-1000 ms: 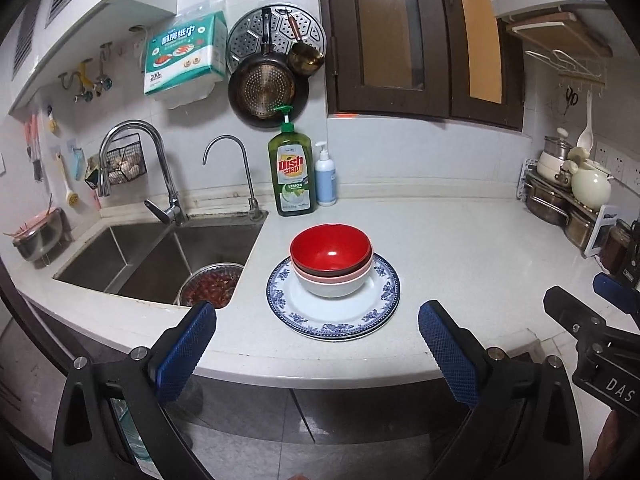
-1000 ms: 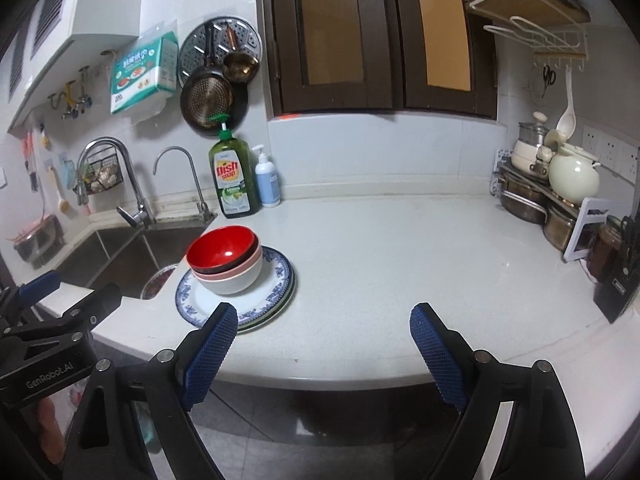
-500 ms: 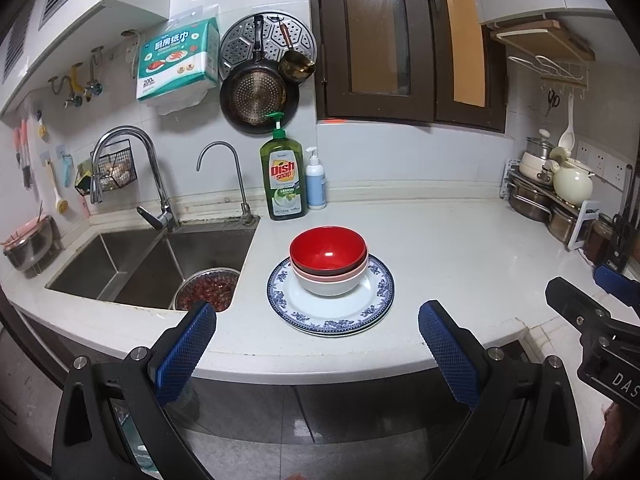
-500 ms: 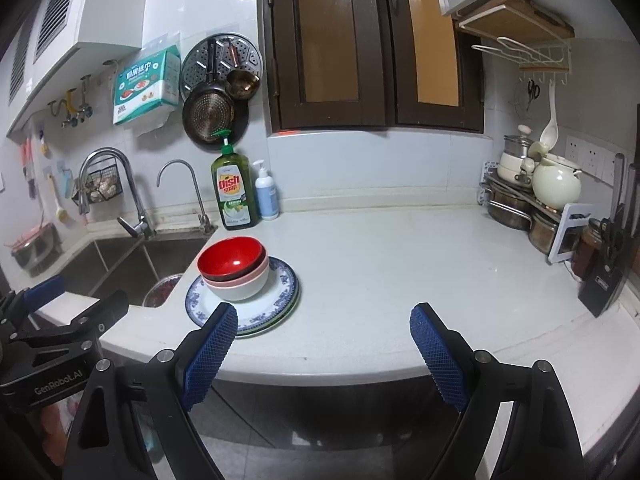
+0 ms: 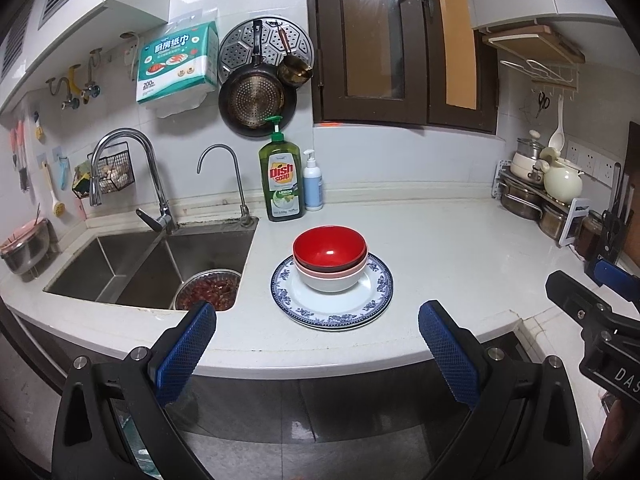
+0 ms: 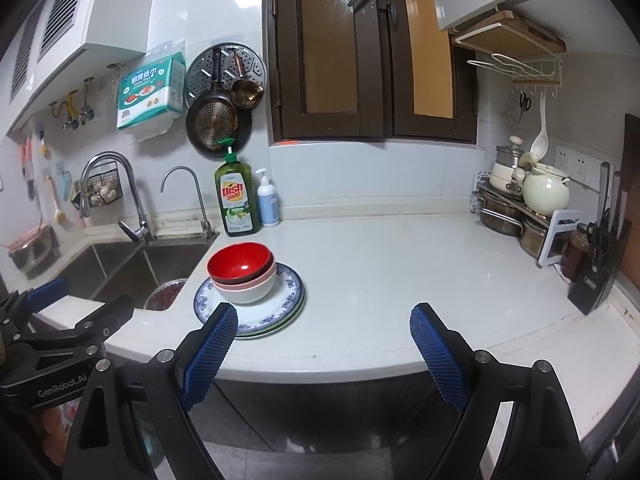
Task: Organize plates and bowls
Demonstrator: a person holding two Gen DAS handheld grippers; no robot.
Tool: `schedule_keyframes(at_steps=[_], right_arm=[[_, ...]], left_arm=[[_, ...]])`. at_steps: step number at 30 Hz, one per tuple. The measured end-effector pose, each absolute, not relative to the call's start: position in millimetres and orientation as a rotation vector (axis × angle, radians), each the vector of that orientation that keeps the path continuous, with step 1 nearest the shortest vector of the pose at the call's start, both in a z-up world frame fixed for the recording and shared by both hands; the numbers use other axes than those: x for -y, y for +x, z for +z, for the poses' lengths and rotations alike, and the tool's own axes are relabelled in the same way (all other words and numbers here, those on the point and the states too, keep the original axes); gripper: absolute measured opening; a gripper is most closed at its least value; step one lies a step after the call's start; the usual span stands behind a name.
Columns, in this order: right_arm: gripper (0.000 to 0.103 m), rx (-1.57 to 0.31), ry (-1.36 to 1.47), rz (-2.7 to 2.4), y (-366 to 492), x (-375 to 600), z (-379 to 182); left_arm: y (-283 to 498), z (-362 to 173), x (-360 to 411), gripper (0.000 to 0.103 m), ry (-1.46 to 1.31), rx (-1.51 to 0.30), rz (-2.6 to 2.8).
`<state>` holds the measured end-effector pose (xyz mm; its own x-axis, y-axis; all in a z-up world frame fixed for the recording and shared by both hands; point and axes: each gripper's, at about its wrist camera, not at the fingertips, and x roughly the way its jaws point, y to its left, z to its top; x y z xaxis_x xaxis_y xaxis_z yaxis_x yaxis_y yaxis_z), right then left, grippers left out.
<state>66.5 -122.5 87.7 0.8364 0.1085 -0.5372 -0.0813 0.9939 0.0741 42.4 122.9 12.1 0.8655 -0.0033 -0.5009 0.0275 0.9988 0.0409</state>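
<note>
Two empty hand-held grippers hover off the front edge of a kitchen tabletop that carries stacked bowls on plates.

The left hand-held gripper (image 5: pixel 316 332) has its blue-padded fingers (image 5: pixel 186 348) spread wide, gripping and touching nothing; the right hand-held gripper (image 6: pixel 322 336) is equally wide apart and empty. On the white tabletop (image 5: pixel 460 248), at 12 o'clock from the left hand-held gripper and 11 o'clock from the right, a red bowl (image 5: pixel 330 246) nests in a pink bowl (image 5: pixel 358 270), which sits in a white bowl (image 5: pixel 330 282), all on a blue-patterned plate (image 5: pixel 374 304) stacked over another plate. A green dish soap bottle (image 5: pixel 281 178) stands behind the stack at 12 o'clock; the steel sink (image 5: pixel 132 264) lies at its 9 o'clock.
</note>
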Motion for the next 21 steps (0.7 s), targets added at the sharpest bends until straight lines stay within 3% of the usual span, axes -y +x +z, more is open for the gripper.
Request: schedule_keyframes(at_steps=[21], right_arm=[[0.089,-0.549,0.044,0.086,51.0,123.8,97.4]], left_arm=[[31.2,18.3,-123.2,0.103,0.046,-0.505,-0.038]])
